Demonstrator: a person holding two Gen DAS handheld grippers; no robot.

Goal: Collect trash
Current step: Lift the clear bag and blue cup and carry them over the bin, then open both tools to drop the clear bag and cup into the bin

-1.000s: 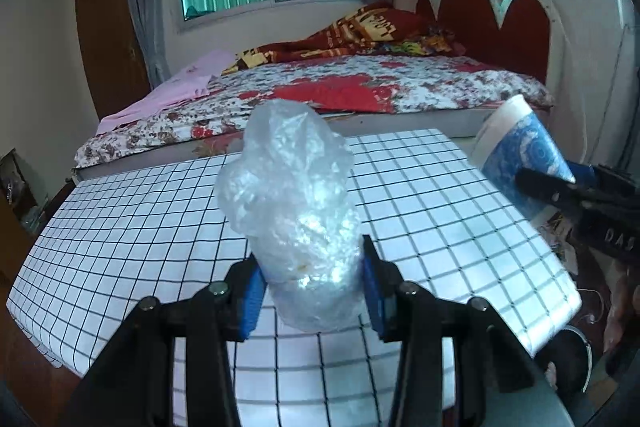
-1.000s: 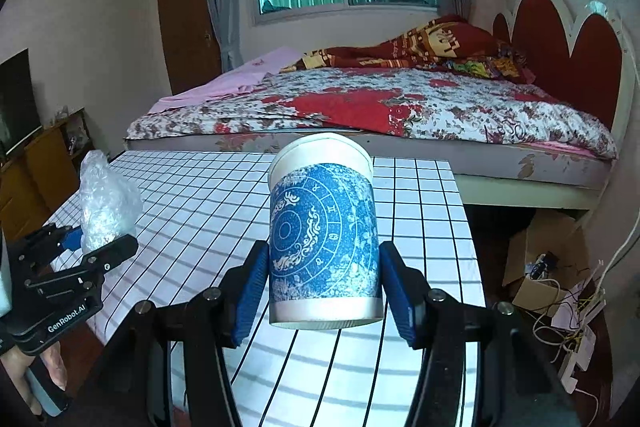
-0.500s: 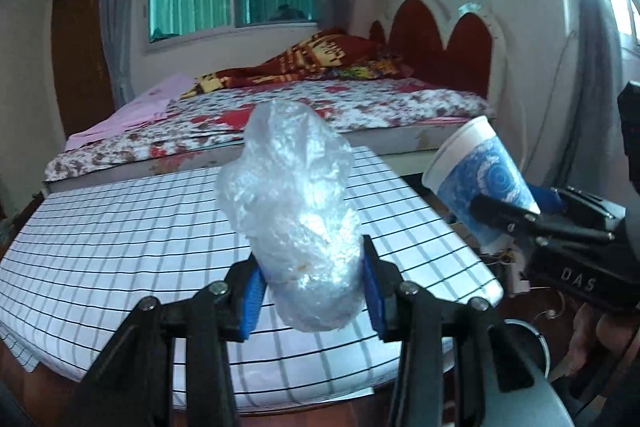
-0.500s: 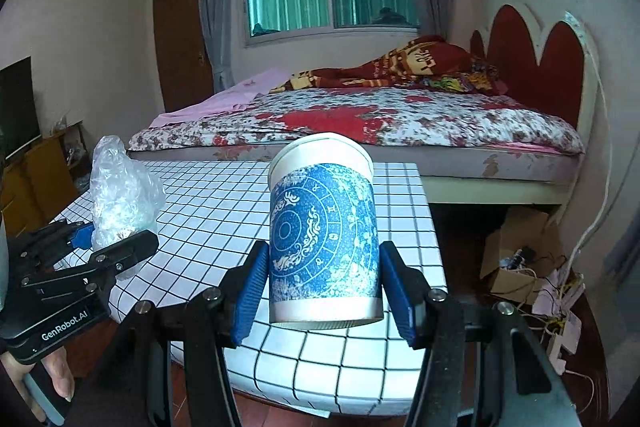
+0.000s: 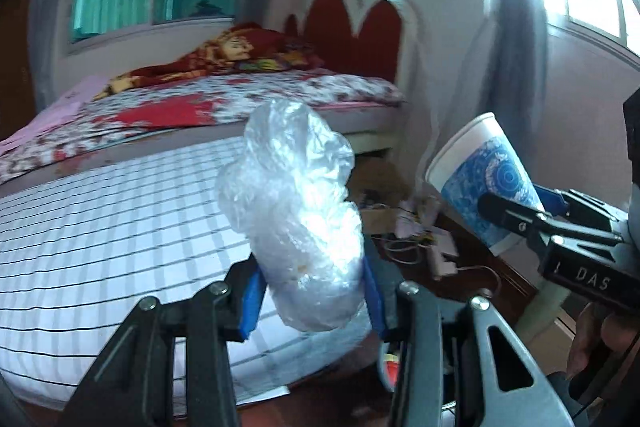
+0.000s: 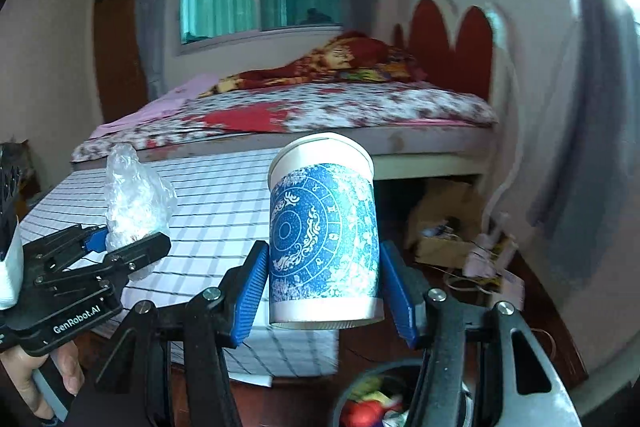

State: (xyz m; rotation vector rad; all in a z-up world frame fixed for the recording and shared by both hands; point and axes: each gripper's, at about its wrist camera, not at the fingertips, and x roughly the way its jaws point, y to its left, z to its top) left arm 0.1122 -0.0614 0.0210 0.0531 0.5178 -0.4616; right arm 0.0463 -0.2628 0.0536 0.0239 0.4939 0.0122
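Both pieces of trash are off the table (image 6: 224, 211) and in hand. Left gripper (image 5: 312, 291) has its blue pads pressed on a crumpled clear plastic bag (image 5: 296, 219), jaws partly closed around the lower part, top of the bag sticking up loose. Right gripper (image 6: 324, 287) is clamped on a paper cup (image 6: 324, 243), blue pattern, upright, pads on both sides of the lower body, jaws roughly half open because the cup is wide. Right wrist view also shows the left gripper to the left with the bag, above the table's near edge; a hand (image 6: 36, 375) holds its handle. Left wrist view shows the cup tilted at the right, past the table corner, over the floor. A bin (image 6: 380, 395) sits at the bottom of the right wrist view, just below and slightly right of the cup, with some coloured rubbish already in it. Checked tablecloth looks bare in what shows. Bed (image 6: 320, 107) behind, cardboard and cables on the floor by the wall. Judgement: pickup done, carry nearly done; left to do is get each item over the bin and release. Cup looks closest, bag needs more travel to the right. Risk: light bag may cling to a pad on release.
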